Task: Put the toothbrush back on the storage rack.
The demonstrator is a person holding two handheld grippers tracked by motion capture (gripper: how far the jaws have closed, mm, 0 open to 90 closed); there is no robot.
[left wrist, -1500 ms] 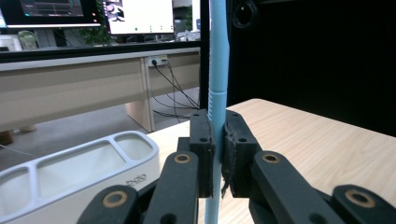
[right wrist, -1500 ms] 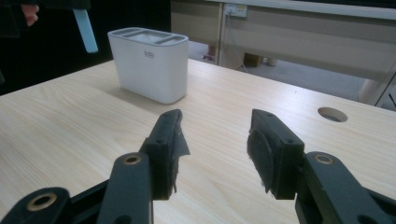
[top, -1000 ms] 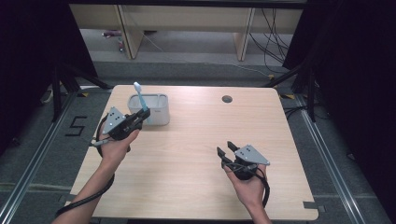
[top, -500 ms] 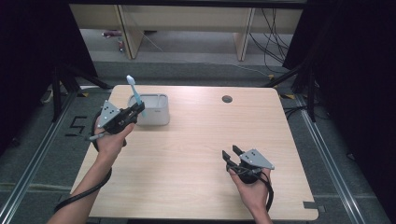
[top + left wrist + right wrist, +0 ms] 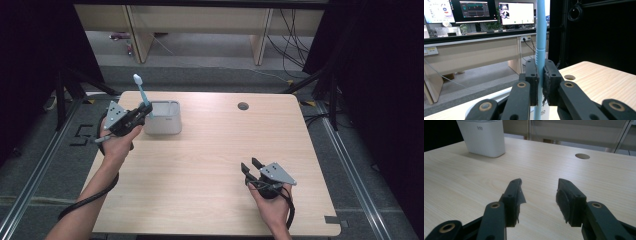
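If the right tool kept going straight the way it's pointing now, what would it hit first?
Probably nothing soon: the right tool, jaws open and empty, points across bare table. The white container lies left of its line, the table's round hole to the right, though depth is hard to judge.

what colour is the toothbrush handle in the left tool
Light blue; the toothbrush shows best in the left gripper view, clamped upright in the left tool.

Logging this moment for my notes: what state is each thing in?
Toothbrush: upright, clamped in the left gripper.
White cup: upright on the table, open-topped.
Left gripper: shut on the toothbrush.
Right gripper: open, nothing between its jaws.
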